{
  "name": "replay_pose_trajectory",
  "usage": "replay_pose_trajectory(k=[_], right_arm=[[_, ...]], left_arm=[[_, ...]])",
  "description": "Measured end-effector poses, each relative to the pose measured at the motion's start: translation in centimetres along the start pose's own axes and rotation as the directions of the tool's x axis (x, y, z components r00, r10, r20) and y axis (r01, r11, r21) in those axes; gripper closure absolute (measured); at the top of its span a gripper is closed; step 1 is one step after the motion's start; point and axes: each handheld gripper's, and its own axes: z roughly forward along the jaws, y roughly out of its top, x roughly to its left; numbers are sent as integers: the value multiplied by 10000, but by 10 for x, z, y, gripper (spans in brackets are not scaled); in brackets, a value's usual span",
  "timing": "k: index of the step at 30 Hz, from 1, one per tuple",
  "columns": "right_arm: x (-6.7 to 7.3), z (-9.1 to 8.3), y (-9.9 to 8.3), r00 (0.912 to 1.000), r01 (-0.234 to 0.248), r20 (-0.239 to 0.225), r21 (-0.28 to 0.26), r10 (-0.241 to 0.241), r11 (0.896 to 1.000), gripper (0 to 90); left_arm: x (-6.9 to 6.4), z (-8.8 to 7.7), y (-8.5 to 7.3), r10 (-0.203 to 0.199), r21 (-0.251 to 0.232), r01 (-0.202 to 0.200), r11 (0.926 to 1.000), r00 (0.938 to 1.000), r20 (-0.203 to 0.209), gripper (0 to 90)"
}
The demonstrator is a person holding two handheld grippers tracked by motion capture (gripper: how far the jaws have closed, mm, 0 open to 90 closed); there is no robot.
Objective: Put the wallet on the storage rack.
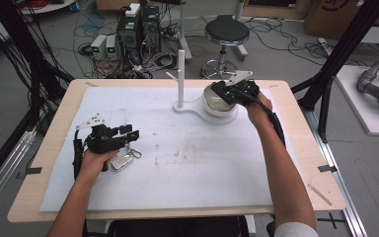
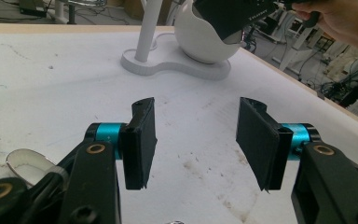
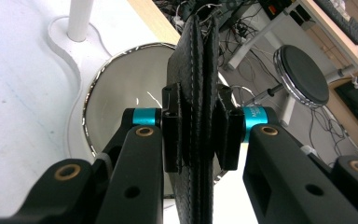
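Left gripper [image 2: 196, 140] — near the table's left side, jaws apart with nothing between them, a key fob [image 1: 122, 161] just beside it. Right gripper [image 3: 200, 135] — far side, clamped on a black wallet [image 3: 196, 65] held upright over the white bowl [image 3: 121, 93]. The bowl's visible interior looks bare; open mat [image 1: 187, 163] lies between the grippers.

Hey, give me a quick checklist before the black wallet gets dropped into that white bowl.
1. Right hand-held gripper clamped on the black wallet: ok.
2. Wallet over the white bowl: ok, it hangs above the opening.
3. Bowl free inside: ok for the part in sight; the rest is hidden behind the wallet.
4. White post clear of the wallet: ok, it stands off to the side.
5. Left hand-held gripper out of the way: ok, open, holding nothing, far from the bowl, beside the keys.
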Motion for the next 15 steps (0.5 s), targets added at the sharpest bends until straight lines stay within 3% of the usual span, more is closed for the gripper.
replay_pose_trajectory(k=[6,15], right_arm=[[5,9,0,9976,689,107,109,-690,9976,763],[12,13,0,9942,662,-833,-225,-678,9976,704]], left_arm=[[1,-1,0,-31,-46,31,10000,10000,-39,473],[1,-1,0,-75,-78,75,9999,10000,-44,474]])
